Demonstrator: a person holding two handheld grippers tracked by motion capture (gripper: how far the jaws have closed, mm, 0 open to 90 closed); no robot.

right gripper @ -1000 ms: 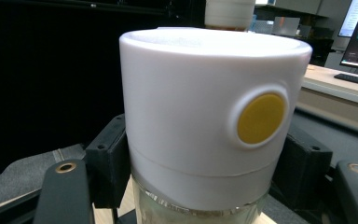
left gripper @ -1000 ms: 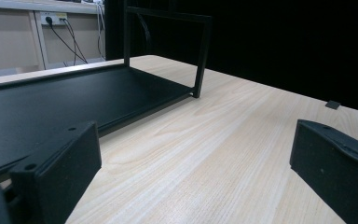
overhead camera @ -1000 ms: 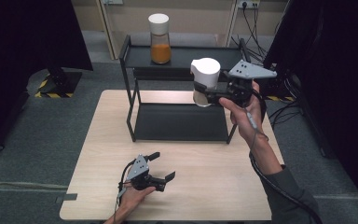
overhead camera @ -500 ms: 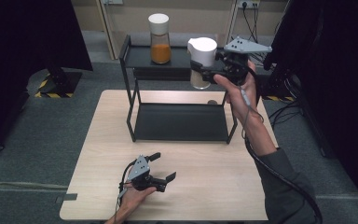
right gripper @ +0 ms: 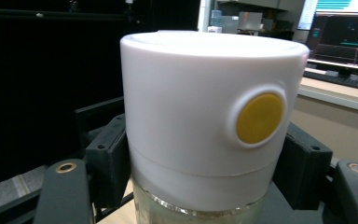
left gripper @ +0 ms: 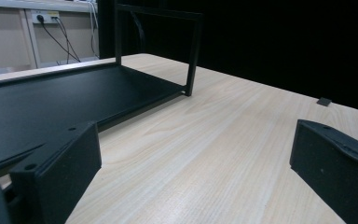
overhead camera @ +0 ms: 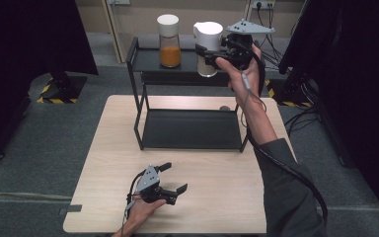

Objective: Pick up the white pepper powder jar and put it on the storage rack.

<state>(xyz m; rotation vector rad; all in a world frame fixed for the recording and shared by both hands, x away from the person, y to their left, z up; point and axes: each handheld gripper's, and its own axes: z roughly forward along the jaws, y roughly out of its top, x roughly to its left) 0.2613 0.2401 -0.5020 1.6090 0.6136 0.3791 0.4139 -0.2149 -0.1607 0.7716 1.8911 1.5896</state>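
Since a second ago our right gripper (overhead camera: 208, 53) has carried the white-lidded jar (overhead camera: 208, 42) up and away from us, from in front of the rack (overhead camera: 139, 106) to the level of its top shelf (overhead camera: 150, 59), while our left gripper (overhead camera: 172, 178) has stayed put.

Nearest to us, the left gripper rests low on the wooden table (overhead camera: 103, 163), its jaws spread wide with nothing between them; in the left gripper view we look across bare wood to the lower shelf (left gripper: 51, 100). We judge it is parked there to stay out of the way, since this carry needs one hand.

Farther off, our right gripper is closed on the jar, its jaws pressing either side just under the lid (right gripper: 205, 116), so the jar hangs upright and its pale contents stay level. The yellow spot (right gripper: 260, 118) on the lid faces the right gripper's camera.

The jar sits between the jaws at the right end of the top shelf, just beside the jar of orange contents (overhead camera: 169, 40) already standing there, and apart from it. We cannot tell whether its base touches the shelf yet.
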